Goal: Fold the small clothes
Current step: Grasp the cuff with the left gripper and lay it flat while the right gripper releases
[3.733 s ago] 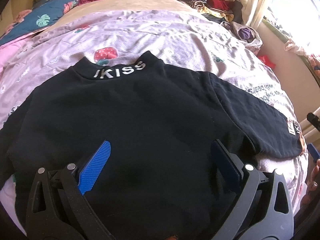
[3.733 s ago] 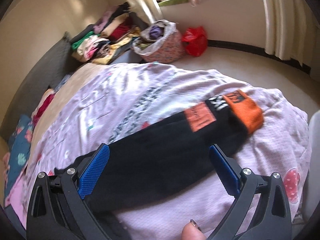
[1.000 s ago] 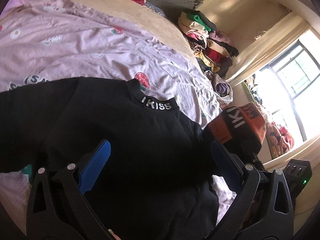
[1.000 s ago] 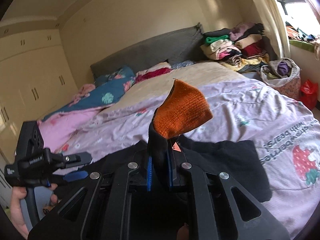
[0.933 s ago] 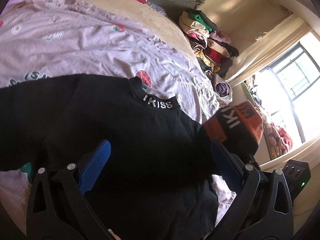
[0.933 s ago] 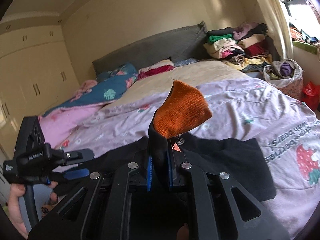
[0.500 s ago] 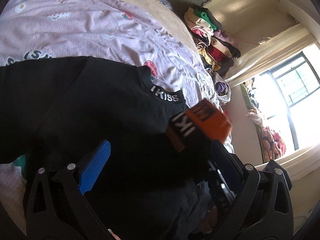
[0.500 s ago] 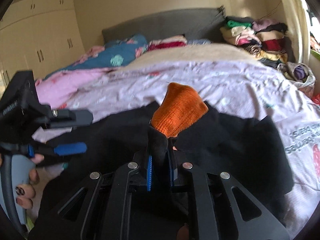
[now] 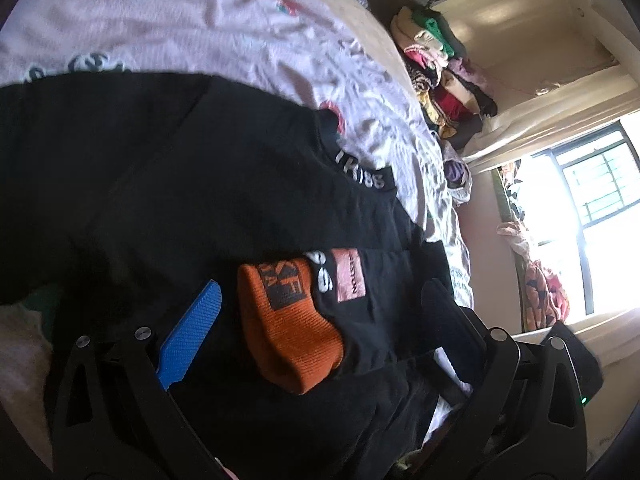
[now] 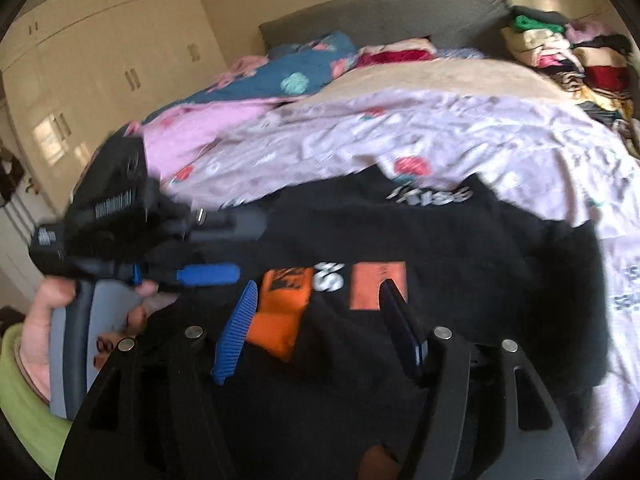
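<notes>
A black sweatshirt (image 9: 200,184) with a white-lettered collar (image 9: 360,174) lies spread on the lilac bedspread (image 9: 240,40). Its sleeve is folded across the body, so the orange cuff (image 10: 280,304) rests on the black cloth. My right gripper (image 10: 318,320) hangs just over that cuff; its jaws are opening and the pads stand clear of the cloth on either side. My left gripper (image 9: 320,320) is open above the same cuff (image 9: 288,328), holding nothing. In the right wrist view the left gripper (image 10: 224,246) shows at the left, held by a hand (image 10: 40,320).
A heap of folded clothes (image 10: 560,52) sits at the bed's far right corner by the grey headboard (image 10: 380,12). Blue and pink pillows (image 10: 288,72) lie at the head. Cream wardrobe doors (image 10: 100,60) stand to the left, and a bright window (image 9: 592,200) to the right.
The right gripper brought the gripped sleeve over the shirt's body, lowered it and let go; the orange cuff now lies flat. The left gripper sank closer to the shirt.
</notes>
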